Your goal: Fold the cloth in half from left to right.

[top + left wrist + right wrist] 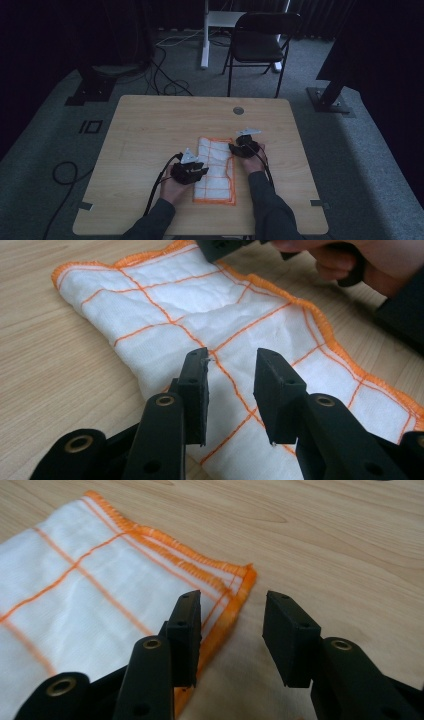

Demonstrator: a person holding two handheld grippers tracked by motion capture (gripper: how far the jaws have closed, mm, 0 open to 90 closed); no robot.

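Observation:
A folded white cloth (216, 170) with orange grid lines and an orange hem lies flat on the wooden table (150, 125), right of centre. My left gripper (201, 172) hovers at the cloth's left edge, jaws pointing right. In the left gripper view the left gripper (231, 375) stands open just above the cloth (200, 305), pads apart, nothing pinched. My right gripper (235, 149) sits at the cloth's far right corner. In the right gripper view the right gripper (232, 625) is open, straddling the hemmed corner of the cloth (75, 595) without pressing on it.
A round cable hole (238, 110) sits near the table's far edge. A black folding chair (260, 40) stands beyond the table on grey carpet, with cables (165, 75) on the floor at the left. The room is dim.

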